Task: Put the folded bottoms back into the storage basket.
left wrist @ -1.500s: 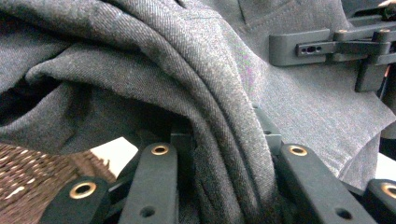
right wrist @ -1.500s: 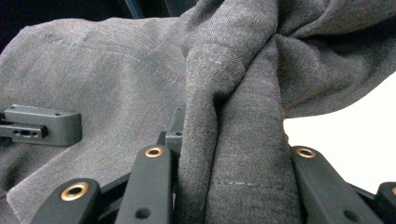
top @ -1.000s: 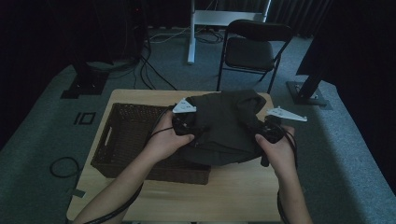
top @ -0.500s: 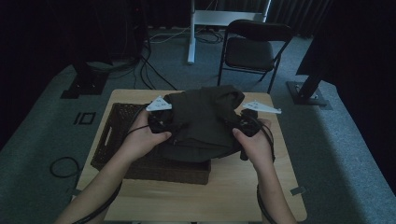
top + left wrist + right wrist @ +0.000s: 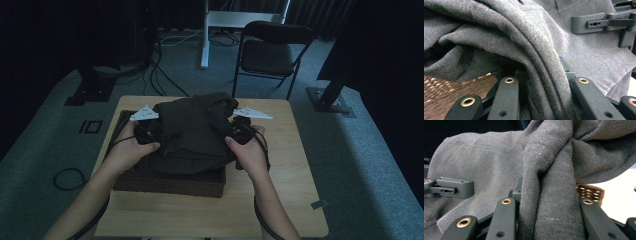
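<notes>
Folded grey twill garment (image 5: 192, 132), clamped by left gripper (image 5: 150, 134) and right gripper (image 5: 235, 131), hangs over the brown woven basket (image 5: 170, 181) at frame centre.

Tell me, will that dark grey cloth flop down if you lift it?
Probably floppy: the dark grey cloth bunches into soft folds where each hand-held gripper pinches it. It likely sags between the left hand-held gripper and right hand-held gripper over the woven basket. The twill weave looks grippy, not slippery.
</notes>
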Demonstrator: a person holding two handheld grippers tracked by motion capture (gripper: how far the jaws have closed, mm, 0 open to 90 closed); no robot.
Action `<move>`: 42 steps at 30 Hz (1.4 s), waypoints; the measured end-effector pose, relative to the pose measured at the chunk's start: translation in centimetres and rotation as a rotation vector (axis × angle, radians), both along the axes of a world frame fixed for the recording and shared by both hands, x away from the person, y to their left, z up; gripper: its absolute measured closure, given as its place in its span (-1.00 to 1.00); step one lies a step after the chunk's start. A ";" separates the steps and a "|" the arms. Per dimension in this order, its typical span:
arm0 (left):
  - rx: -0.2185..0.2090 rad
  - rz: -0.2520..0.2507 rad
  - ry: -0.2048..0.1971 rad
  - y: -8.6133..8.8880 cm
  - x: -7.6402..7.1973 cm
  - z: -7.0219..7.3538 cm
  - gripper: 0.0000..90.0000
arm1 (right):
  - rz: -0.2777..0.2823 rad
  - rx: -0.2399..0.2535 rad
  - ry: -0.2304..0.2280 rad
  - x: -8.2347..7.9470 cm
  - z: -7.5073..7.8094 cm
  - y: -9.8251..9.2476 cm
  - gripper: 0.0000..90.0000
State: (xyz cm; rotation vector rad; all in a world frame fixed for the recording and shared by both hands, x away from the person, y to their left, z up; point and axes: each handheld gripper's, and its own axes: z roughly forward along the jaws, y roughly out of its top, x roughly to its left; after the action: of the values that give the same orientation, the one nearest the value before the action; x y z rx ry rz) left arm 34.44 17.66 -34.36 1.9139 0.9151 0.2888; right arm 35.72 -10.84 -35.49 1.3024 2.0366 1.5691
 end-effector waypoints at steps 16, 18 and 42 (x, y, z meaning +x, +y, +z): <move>0.024 0.041 0.019 4.2 0.4 -2.2 0.56 | 0.027 0.010 0.004 0.8 -2.0 4.6 0.46; 0.024 0.039 0.025 4.7 0.6 -2.7 0.56 | 0.037 0.001 -0.001 0.8 -2.4 5.2 0.46; 0.111 0.071 0.112 6.5 3.2 -7.8 0.57 | 0.028 -0.035 0.068 2.5 -8.3 8.6 0.46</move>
State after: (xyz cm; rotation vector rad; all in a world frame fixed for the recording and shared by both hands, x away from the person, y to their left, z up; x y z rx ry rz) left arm 37.64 24.20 -42.16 2.0186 1.0627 0.2814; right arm 38.25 -2.25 -43.75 1.3383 2.1219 1.5134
